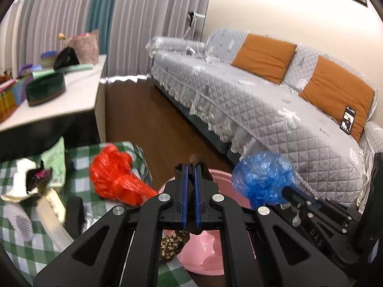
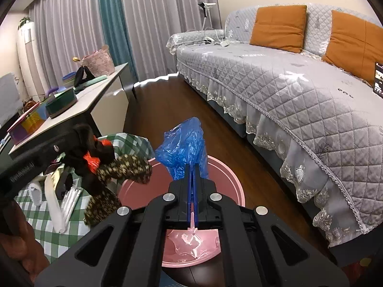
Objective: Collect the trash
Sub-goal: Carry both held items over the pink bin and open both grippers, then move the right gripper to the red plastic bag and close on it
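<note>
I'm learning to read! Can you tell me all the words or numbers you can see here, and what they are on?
"DAS": raised letters on the body of the right gripper, seen from the left wrist camera; more letters may follow but are hidden.
White print on the side of the left gripper, seen from the right wrist camera: too blurred to read.
Text on the lit phone screen leaning against the orange cushion: too small to read.
Nothing else readable.

Left gripper (image 1: 190,167): bottom centre of its own view, tilted downward, jaws nearly closed (dark floral cloth pinched between them). Right gripper (image 2: 194,167): bottom centre of its view, tilted downward, jaws closed on a blue plastic bag (image 2: 184,148).
</note>
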